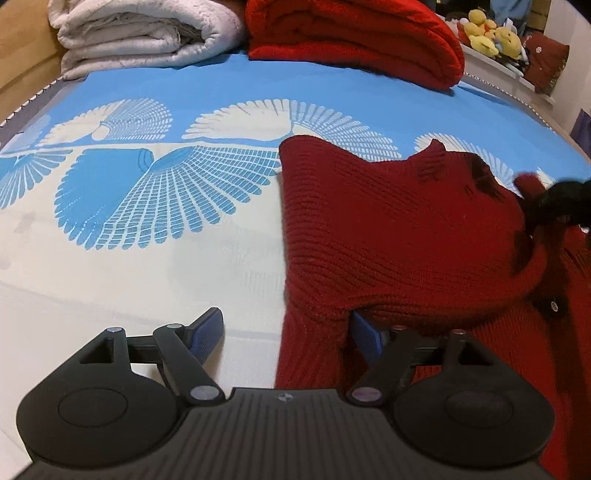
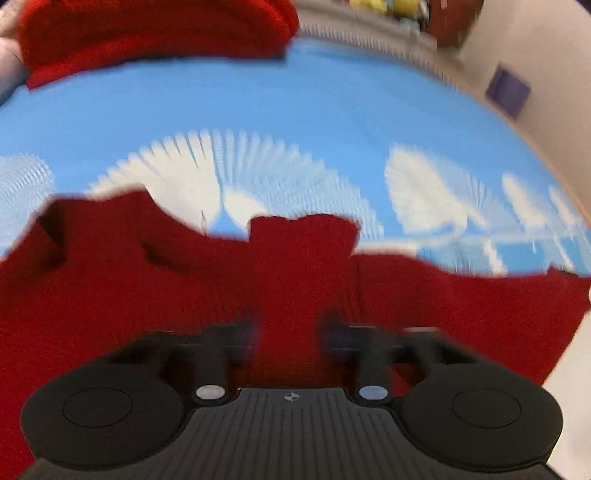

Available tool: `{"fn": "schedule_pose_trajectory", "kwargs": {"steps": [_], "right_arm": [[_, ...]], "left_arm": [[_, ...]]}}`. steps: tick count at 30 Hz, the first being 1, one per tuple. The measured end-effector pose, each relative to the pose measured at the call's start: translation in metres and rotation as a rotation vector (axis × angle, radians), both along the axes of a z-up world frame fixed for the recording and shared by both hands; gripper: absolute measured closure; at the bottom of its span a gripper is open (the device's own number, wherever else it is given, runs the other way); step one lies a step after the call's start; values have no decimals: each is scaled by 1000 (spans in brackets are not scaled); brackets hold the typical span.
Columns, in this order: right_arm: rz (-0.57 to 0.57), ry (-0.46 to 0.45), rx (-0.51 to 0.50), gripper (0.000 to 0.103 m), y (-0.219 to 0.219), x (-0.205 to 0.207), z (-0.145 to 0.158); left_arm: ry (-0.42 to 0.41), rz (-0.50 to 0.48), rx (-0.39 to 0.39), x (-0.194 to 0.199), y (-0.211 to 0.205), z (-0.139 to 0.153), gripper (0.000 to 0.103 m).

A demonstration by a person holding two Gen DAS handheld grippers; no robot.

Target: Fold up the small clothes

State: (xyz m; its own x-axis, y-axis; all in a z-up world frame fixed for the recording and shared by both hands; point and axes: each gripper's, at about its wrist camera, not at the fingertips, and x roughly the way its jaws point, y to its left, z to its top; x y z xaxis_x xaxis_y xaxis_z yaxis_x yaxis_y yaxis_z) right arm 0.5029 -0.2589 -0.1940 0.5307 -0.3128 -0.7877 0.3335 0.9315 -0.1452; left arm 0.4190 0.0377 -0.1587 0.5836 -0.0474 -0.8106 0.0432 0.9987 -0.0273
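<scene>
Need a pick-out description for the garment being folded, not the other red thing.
Start at the bed sheet, blue with white fan prints. Two folded blankets lie at its far edge, one white fleece, one bright red. The target is the dark red ribbed-knit sweater nearer the camera: darker, knitted, with a small button.

Left of the left gripper (image 1: 288, 332) the bedsheet (image 1: 147, 266) is lying bare — open room there. Ahead and right, the sweater (image 1: 388, 240) is bunching up, blocking the way. Far ahead, a white quilt (image 1: 140, 33) and red blanket (image 1: 354, 37) are walling off the bed's end.
</scene>
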Motion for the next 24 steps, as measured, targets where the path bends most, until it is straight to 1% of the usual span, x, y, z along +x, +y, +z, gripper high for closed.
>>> {"fn": "schedule_pose_trajectory", "kwargs": {"steps": [1, 3, 4, 5, 6, 8, 9, 10, 11, 12, 13, 14, 15, 16, 17, 18, 19, 20, 21, 22, 23, 24], "right_arm": [[13, -41, 43, 86, 1, -1, 10], [50, -168, 181, 86, -5, -14, 39], [69, -240, 245, 86, -10, -24, 57], [99, -338, 340, 86, -18, -39, 76], [125, -421, 427, 86, -28, -54, 88], [161, -568, 572, 84, -54, -89, 98], [163, -608, 632, 83, -69, -104, 93], [151, -602, 689, 70, -87, -115, 79], [133, -544, 721, 53, -102, -120, 60], [103, -462, 726, 31, -115, -122, 39], [47, -357, 705, 26, -128, -124, 16], [-39, -252, 664, 29, -142, -130, -7], [-84, -216, 661, 33, -153, -138, -21], [-74, -260, 703, 39, -164, -148, -27], [-67, -289, 746, 36, -172, -155, -27], [-78, -280, 760, 35, -178, -156, -24], [-77, -280, 756, 30, -182, -155, -19], [-75, -308, 751, 26, -182, -154, -16], [-81, -347, 741, 24, -182, -155, -13], [-82, -354, 732, 23, -180, -153, -13], [-77, -344, 717, 30, -174, -152, -13], [-67, -331, 671, 40, -170, -148, -15]], "left_arm": [[6, 6, -6, 1, 4, 1, 22], [10, 21, -5, -1, 12, 3, 22], [8, 27, 6, -2, 15, 4, 22], [6, 34, 22, -3, 17, 5, 22], [4, 40, 37, -5, 20, 6, 22], [10, 66, 56, -5, 26, 5, 23], [10, 88, 77, -5, 29, 5, 23], [15, 101, 106, -4, 32, 4, 23], [26, 110, 125, -3, 34, 2, 23], [40, 114, 124, -2, 37, 1, 23], [49, 117, 107, -2, 39, 1, 23], [44, 122, 87, -2, 41, 4, 24], [29, 127, 68, -3, 42, 8, 24], [7, 133, 46, -4, 43, 13, 23], [-14, 140, 17, -4, 43, 18, 23], [-31, 149, -18, -3, 44, 22, 22], [-43, 163, -65, -1, 44, 25, 21], [-50, 171, -106, 2, 42, 26, 21], [-49, 173, -149, 6, 39, 25, 21], [-45, 166, -183, 10, 35, 23, 21], [-42, 157, -205, 13, 30, 21, 21], [-38, 145, -215, 15, 24, 17, 21]]}}
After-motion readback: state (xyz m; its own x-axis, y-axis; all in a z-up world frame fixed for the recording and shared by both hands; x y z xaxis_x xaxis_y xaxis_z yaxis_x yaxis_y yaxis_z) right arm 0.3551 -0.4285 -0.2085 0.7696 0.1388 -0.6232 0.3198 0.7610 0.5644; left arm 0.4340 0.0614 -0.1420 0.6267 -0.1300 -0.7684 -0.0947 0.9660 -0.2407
